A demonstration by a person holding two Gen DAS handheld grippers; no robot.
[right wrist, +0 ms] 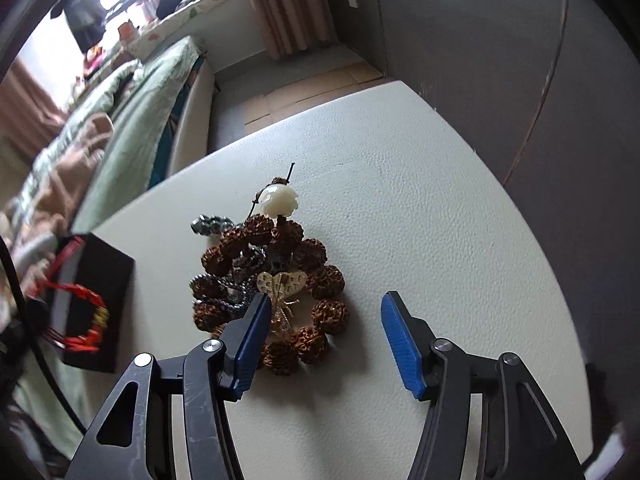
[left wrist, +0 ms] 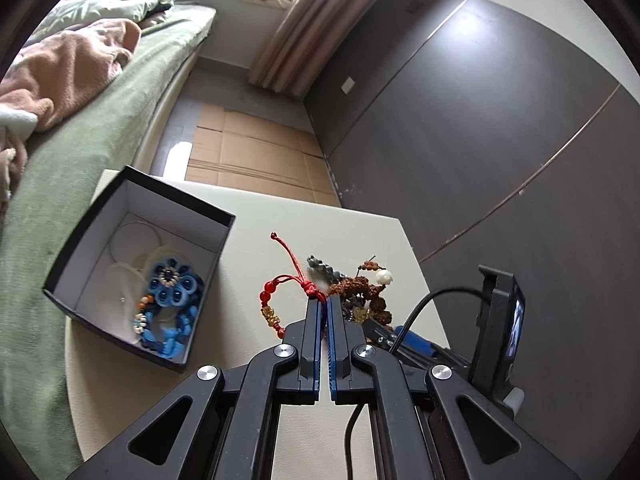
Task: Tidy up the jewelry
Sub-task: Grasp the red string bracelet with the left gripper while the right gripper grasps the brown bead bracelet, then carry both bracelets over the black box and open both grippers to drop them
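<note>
Left gripper (left wrist: 325, 300) clamped on the red cord bracelet (left wrist: 280, 300), pads pinched together at the knot, beads and loose cord tail hanging just ahead and to the left of the fingertips. Seemingly lifted clear of the white table (left wrist: 256, 240), though contact underneath cannot be told. Ahead-left of that tool, the open black box (left wrist: 136, 268), already holding a blue flower piece (left wrist: 174, 284) and pale hoops. Right gripper (right wrist: 324, 300) spread wide, holding nothing, hovering low over the remaining pile: the brown seed-bead bracelet (right wrist: 320, 280) with its white bead (right wrist: 279, 201), a grey metal chain (right wrist: 224, 292) tangled through it, and a gold heart pendant (right wrist: 282, 282) lying just off the left fingertip. Step in hand, by judgement: carrying the red bracelet to the box. Next, likely a swing left and forward over the box opening, then release; after that, untangling the pile, best with one pinch on the brown beads only, since the chain looks likely to drag along.
</note>
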